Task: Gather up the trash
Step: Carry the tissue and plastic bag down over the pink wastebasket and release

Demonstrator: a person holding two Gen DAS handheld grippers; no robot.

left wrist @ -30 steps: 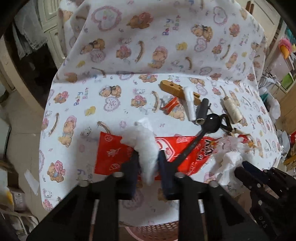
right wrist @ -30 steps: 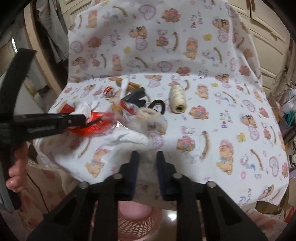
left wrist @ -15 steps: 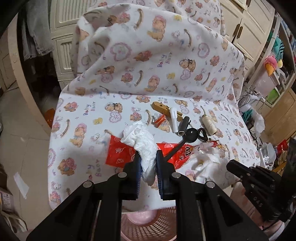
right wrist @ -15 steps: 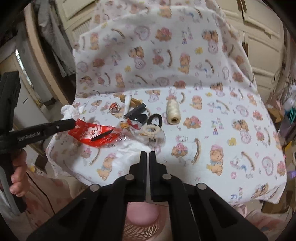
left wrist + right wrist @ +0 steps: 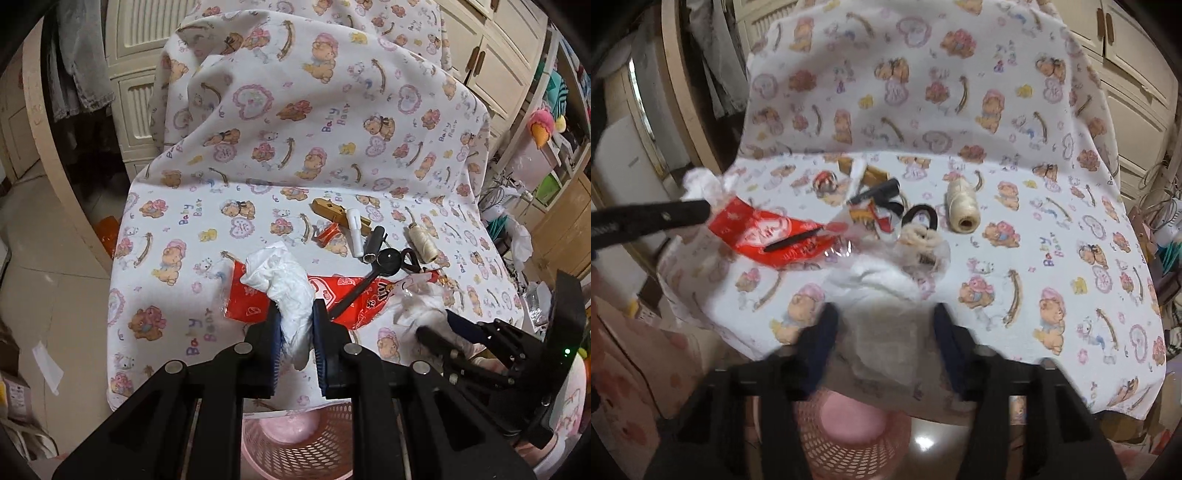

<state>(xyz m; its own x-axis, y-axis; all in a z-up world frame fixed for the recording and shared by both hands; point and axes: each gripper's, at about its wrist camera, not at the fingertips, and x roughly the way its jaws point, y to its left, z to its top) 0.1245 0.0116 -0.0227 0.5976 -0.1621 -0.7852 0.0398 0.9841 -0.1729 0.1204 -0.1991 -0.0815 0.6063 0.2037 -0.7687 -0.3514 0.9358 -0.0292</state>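
My left gripper [image 5: 294, 332] is shut on a crumpled white tissue [image 5: 284, 284], held in front of the bear-print table and above the pink mesh basket [image 5: 295, 446]. A red snack wrapper [image 5: 332, 299] lies on the cloth behind it. My right gripper [image 5: 882, 325] is open, its jaws wide apart and blurred, with a clear plastic piece [image 5: 882, 343] between them at the table's front edge, above the pink basket [image 5: 849, 435]. White tissue and clear wrap [image 5: 886, 273] lie just beyond it. The left gripper's finger [image 5: 653, 218] shows at the left.
On the cloth [image 5: 177, 258] lie a wooden block [image 5: 332, 210], a white clip [image 5: 354, 229], a black tube [image 5: 373, 243], black scissors [image 5: 388, 258] and a spool of twine [image 5: 962, 206]. Cabinets stand behind; cluttered shelves are at the right.
My left gripper lifted the tissue back off the table toward the basket. My right gripper shut fully half a second ago and is now wide open around the plastic piece.
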